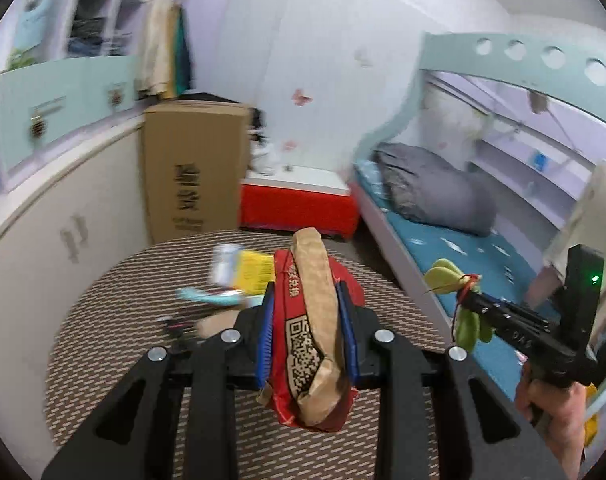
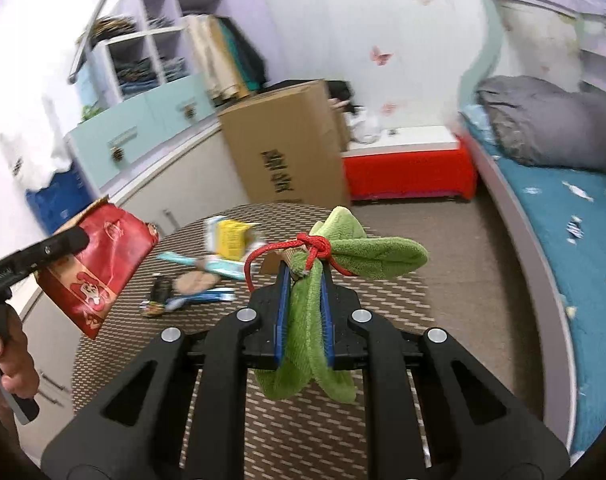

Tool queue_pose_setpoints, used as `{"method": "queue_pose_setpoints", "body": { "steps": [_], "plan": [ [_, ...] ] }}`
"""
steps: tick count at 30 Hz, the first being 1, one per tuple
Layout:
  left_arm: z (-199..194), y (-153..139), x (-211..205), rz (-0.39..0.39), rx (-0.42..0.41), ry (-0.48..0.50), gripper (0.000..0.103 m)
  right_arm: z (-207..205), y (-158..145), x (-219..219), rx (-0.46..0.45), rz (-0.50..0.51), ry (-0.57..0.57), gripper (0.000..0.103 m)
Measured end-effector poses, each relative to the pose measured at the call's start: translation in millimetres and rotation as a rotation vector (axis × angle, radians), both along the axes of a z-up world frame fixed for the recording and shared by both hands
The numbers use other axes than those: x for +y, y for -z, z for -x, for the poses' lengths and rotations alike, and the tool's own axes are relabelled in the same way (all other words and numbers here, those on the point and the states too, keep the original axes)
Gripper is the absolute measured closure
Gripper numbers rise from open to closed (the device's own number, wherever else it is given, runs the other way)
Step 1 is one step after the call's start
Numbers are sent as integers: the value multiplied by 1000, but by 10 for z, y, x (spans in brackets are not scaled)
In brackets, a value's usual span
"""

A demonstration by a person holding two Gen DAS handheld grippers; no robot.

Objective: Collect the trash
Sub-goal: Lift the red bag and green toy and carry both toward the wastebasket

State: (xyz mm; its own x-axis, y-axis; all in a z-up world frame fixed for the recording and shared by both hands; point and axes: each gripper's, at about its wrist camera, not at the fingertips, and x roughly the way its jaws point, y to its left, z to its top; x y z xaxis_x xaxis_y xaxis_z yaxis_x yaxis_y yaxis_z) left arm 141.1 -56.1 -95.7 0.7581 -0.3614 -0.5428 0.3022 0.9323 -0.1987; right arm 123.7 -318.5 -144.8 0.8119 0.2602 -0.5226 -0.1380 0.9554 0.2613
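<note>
A crumpled red paper bag (image 1: 303, 344) shows a tan inner face and a black code square. The fuzzy green cloth (image 2: 315, 312) is tied with red cord (image 2: 311, 246). Beneath the bag, the round counter (image 1: 111, 344) bears a brown-and-cream woven dash pattern.
</note>
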Motion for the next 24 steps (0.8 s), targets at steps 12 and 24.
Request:
{"method": "queue_pose_setpoints", "body": {
  "steps": [12,24],
  "plan": [
    [-358,471,-2029,-46,127,360,76,241,759,-1598,167,-60,319,89],
    [-641,1758,-3737,-331,360,487,75,56,2489,-2581,501,-318,425,87]
  ]
}}
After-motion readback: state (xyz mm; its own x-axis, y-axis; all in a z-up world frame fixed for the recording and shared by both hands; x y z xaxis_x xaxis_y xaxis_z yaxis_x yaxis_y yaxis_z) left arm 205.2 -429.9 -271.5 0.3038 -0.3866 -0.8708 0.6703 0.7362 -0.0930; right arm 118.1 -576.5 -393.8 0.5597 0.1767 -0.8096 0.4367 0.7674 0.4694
